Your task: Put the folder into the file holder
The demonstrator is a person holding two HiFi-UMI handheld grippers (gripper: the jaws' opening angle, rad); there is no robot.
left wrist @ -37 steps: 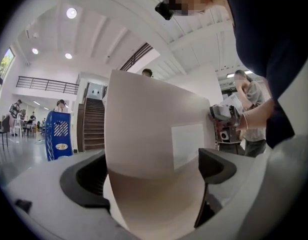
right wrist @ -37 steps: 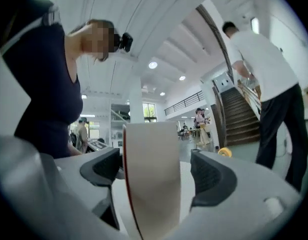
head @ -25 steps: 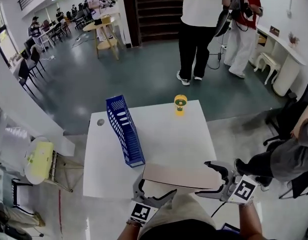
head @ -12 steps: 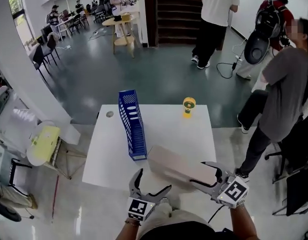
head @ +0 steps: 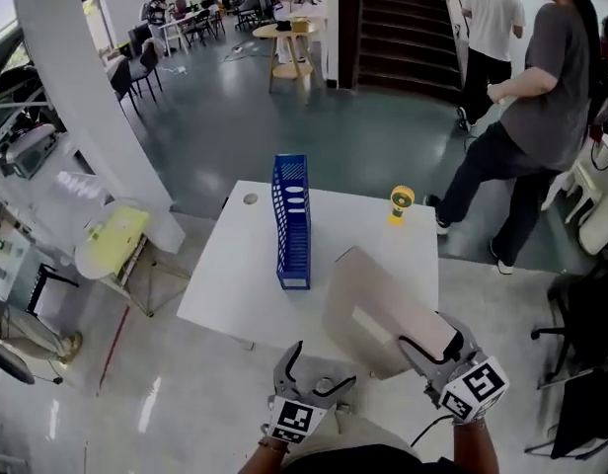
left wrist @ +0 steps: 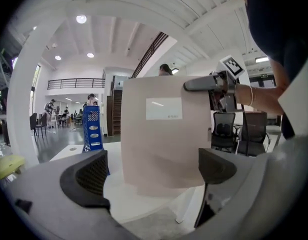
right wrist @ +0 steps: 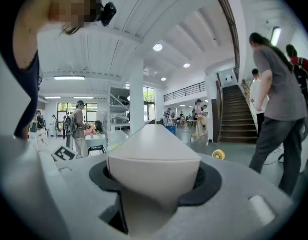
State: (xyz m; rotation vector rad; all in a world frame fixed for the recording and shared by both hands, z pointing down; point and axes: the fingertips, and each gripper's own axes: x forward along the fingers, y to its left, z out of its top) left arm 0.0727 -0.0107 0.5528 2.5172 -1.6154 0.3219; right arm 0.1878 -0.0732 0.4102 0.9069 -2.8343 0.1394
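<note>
- since the earlier frames the folder (head: pixel 383 314) has come up from lying flat at the front edge of the worktop (head: pixel 235 284); it now stands tilted over the front right corner.
- our right gripper (head: pixel 437 349) pinches the near end of the folder. its jaws have just been closing, and the pads now press on both sides of the folder.
- our left gripper (head: pixel 309 383) has let go of the folder and sits just in front of the front edge. its jaws are spread, with nothing between them.
- we cannot tell whether the lower edge of the folder touches the worktop.
- the blue file holder (head: pixel 292 220) stands upright left of the middle and runs from the far edge toward the front, apart from the folder.
- a small yellow object (head: pixel 401 203) stands near the far right corner.
</note>
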